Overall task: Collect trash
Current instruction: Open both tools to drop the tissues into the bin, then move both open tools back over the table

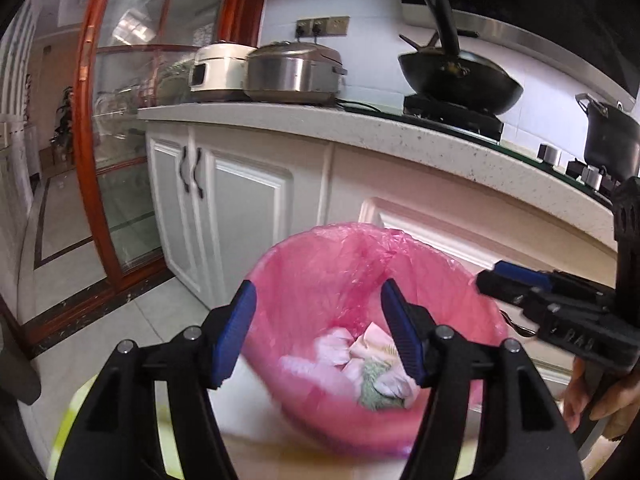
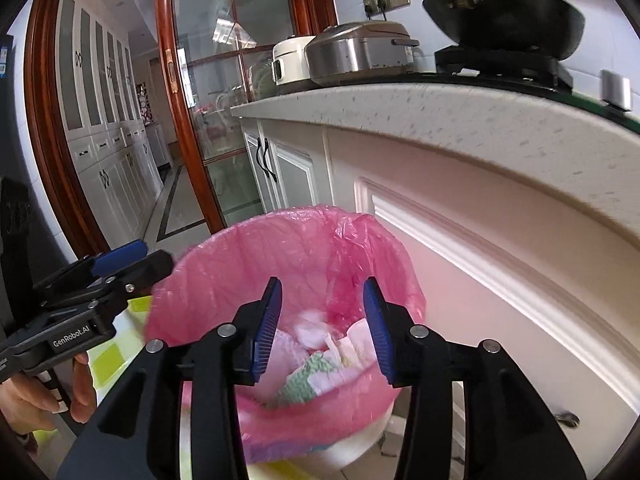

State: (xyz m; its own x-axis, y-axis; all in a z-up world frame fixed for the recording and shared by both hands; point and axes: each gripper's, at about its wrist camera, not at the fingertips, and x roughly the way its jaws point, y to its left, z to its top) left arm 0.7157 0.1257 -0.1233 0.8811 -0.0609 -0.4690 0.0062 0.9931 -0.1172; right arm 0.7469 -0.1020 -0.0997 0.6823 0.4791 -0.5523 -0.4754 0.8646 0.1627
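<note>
I get bright, even daylight in both views. Glare streaks the glass door [image 1: 128,152], and the steel cooker [image 1: 294,70] shines. The bin liner [image 1: 360,280] smears with motion blur along its near rim. Fisheye bends the counter [image 1: 400,132], and the corners go black.

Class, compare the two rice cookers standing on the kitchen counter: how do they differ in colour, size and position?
The white rice cooker is cream-white with a dark front panel; the steel rice cooker is brushed silver metal. The white rice cooker looks narrower and boxier, while the steel rice cooker looks broader with a low domed lid. The white rice cooker sits nearer the glass door, the steel rice cooker nearer the wok. Both stand side by side on the counter, lids closed.
</note>
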